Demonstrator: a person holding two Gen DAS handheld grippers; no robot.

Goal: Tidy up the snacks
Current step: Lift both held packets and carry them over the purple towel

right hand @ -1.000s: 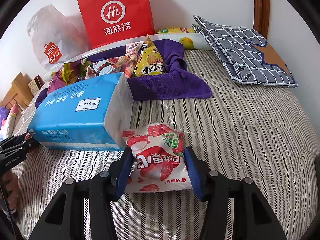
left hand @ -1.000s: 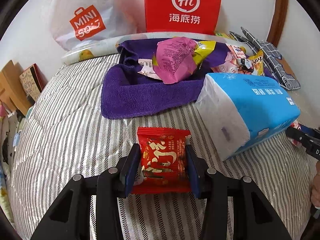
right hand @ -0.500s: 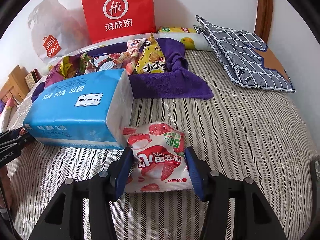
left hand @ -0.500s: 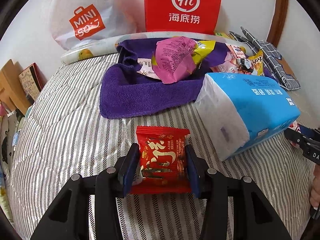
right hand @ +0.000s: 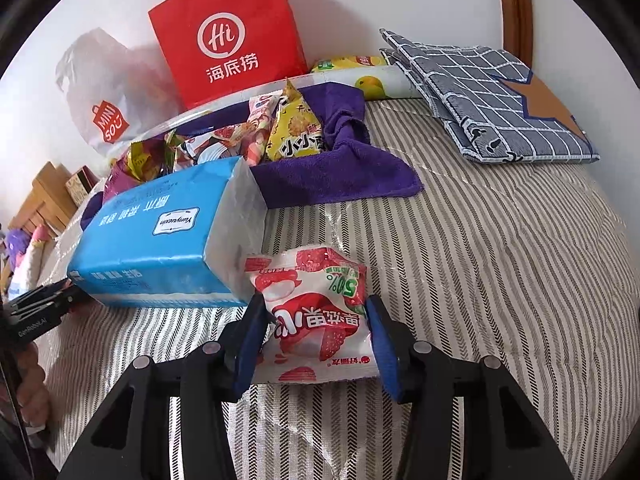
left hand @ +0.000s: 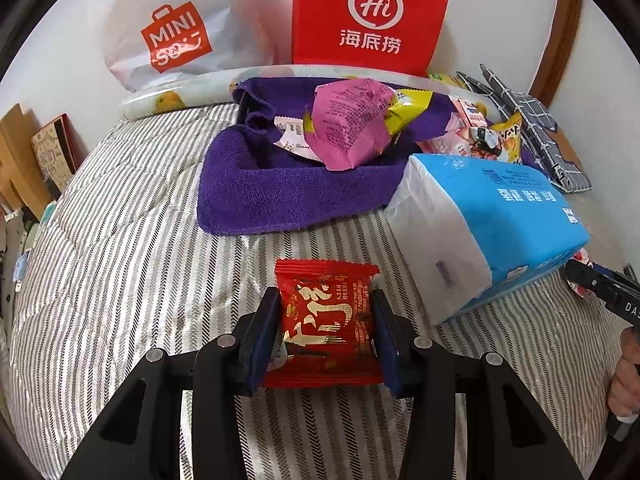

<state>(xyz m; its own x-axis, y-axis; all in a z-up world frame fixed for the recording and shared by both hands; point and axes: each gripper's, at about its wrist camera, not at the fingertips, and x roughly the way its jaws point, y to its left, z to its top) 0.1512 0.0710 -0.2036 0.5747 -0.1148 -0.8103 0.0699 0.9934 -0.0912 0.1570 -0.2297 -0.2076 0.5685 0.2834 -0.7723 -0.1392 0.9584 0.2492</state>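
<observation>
The blue tissue pack (left hand: 496,236) lies on the striped bed cover (left hand: 120,248) and serves as the anchor here. Just to its left in the left wrist view, the left hand-held gripper (left hand: 326,330) is clenched on a red snack packet (left hand: 326,320), its blue pads pressing both side edges; the packet sits low over the cover, in front of the pack's white end. Compared with a second ago, this grip and its place look the same.

On the other side of the tissue pack, just off its white end in the right wrist view, the right hand-held gripper (right hand: 316,336) grasps a white-and-pink lychee snack packet (right hand: 316,316). Its jaws have just been closing further, and the packet now looks more pinched and bulged between the pads than in the earlier frames; its upper left corner nearly touches the pack.

Behind the tissue pack, a purple towel (left hand: 288,196) holds a heap of snacks: a pink packet (left hand: 348,128) and a yellow triangular packet (right hand: 298,128) among others. Farther behind it stand a red paper bag (left hand: 372,16) and a white Miniso plastic bag (left hand: 176,32) against the wall. Folded grey checked cloths (right hand: 492,96) lie well apart from the pack, toward the bed's far right corner.
</observation>
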